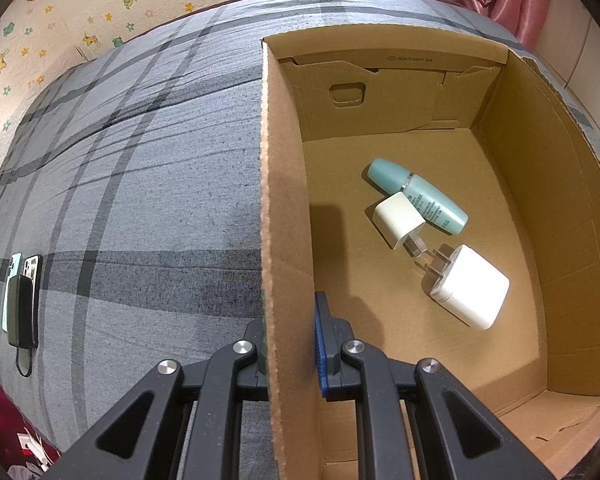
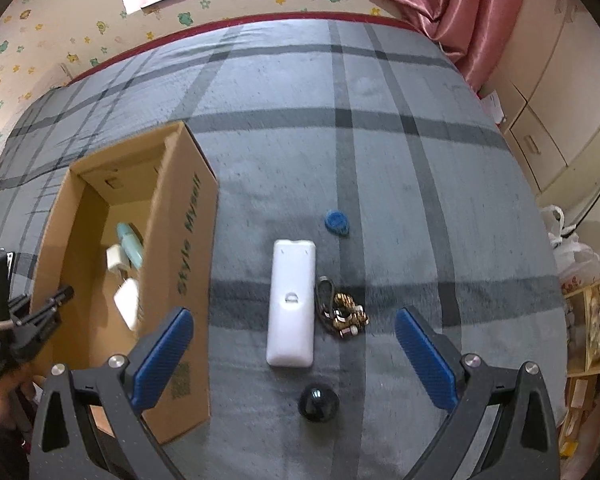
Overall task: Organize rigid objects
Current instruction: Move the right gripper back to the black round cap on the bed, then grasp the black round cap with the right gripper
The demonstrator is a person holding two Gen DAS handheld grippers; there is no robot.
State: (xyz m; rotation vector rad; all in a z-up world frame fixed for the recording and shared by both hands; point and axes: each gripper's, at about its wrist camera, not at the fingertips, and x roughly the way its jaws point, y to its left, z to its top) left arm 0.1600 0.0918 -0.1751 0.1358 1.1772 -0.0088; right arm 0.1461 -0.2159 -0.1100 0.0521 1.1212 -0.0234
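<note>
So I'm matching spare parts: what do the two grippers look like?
Both the left gripper and the right gripper have black linkage arms with round silver pivot bolts and blue, ribbed finger pads. No cables or markings show.

The plaid bed [image 2: 380, 160] carries box [image 2: 188, 240], remote [image 2: 291, 304], keys [image 2: 344, 314], ball [image 2: 318, 402].

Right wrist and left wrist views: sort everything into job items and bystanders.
Job:
cardboard box, clamped by the left gripper
teal bottle, small charger, large charger, already inside
white remote, keys, blue tag, black ball, under the open right gripper

Bystanders:
phones
pink curtain
plastic bag
</note>
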